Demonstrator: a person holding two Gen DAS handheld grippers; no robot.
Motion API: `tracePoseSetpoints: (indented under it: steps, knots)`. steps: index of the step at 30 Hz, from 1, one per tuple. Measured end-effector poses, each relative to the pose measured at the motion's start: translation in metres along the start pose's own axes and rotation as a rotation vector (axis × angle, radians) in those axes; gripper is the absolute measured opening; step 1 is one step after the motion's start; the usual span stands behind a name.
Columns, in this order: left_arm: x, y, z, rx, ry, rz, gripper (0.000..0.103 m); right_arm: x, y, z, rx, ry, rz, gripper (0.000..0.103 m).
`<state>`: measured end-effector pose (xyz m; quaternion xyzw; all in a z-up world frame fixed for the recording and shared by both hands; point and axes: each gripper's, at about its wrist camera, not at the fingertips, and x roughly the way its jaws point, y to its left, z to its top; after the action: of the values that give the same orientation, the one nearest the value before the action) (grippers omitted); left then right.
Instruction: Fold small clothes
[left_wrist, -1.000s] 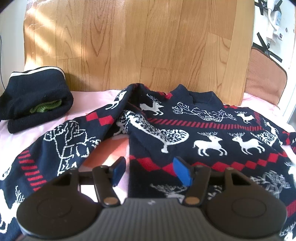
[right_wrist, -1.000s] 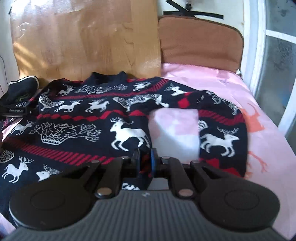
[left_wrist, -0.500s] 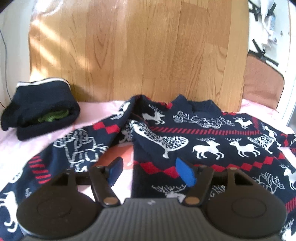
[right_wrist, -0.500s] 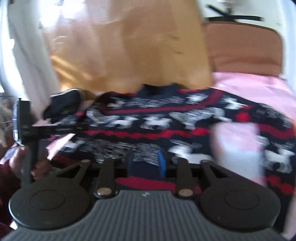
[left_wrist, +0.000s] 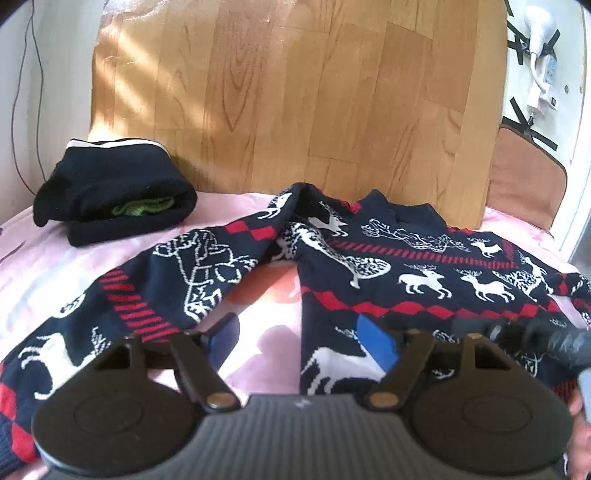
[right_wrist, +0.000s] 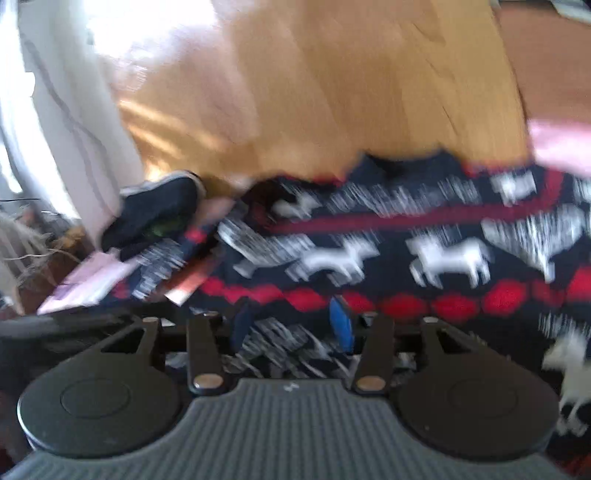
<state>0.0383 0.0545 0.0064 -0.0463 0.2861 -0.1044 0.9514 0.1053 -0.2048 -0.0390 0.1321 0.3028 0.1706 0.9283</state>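
A wood-grain headboard (left_wrist: 303, 96) fills the upper half of the left wrist view, lit by slanted stripes of sun at its upper left, and a pink sheet (left_wrist: 55, 258) covers the bed below it. A brown padded panel (left_wrist: 524, 177) stands at the right edge.

The sweater (left_wrist: 424, 273) lies spread across the middle of the frame, collar pointing up toward the headboard and hem toward the bottom edge, so its body runs from bottom to top. One sleeve (left_wrist: 147, 295) stretches diagonally from the shoulder down to the lower left corner. It is a thick navy knit patterned with white deer, white trees, red diamonds and red stripes. At the upper left, apart from it, sits a folded dark garment (left_wrist: 114, 195), soft and rounded, with a white edge and a green scrap showing in its fold.

The left gripper (left_wrist: 301, 341) hovers with its blue-padded fingers (left_wrist: 376, 347) wide apart, gripping nothing; one pad is over the bare sheet, the other over the sweater's lower body.

The right wrist view is badly motion-blurred. The right gripper (right_wrist: 293, 325) has its fingers parted, with patterned knit between them; whether they touch the cloth cannot be told.
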Motion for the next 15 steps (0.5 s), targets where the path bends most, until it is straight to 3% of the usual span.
tracePoseSetpoints:
  steps: [3, 6, 12, 15]
  knots:
    - [0.001, 0.0, -0.001, -0.003, 0.0, -0.018, 0.072, -0.01, -0.014, 0.004, 0.083, -0.059, 0.013, 0.066]
    - [-0.002, 0.0, -0.001, -0.007, -0.014, -0.026, 0.072, -0.007, -0.022, 0.006, 0.144, -0.045, 0.022, 0.065]
    - [-0.02, 0.007, 0.003, -0.031, -0.081, -0.037, 0.073, -0.008, -0.013, 0.006, 0.105, -0.046, 0.011, 0.065]
    - [-0.041, 0.023, 0.006, -0.052, -0.126, 0.001, 0.076, -0.007, -0.015, 0.004, 0.111, -0.047, 0.017, 0.065]
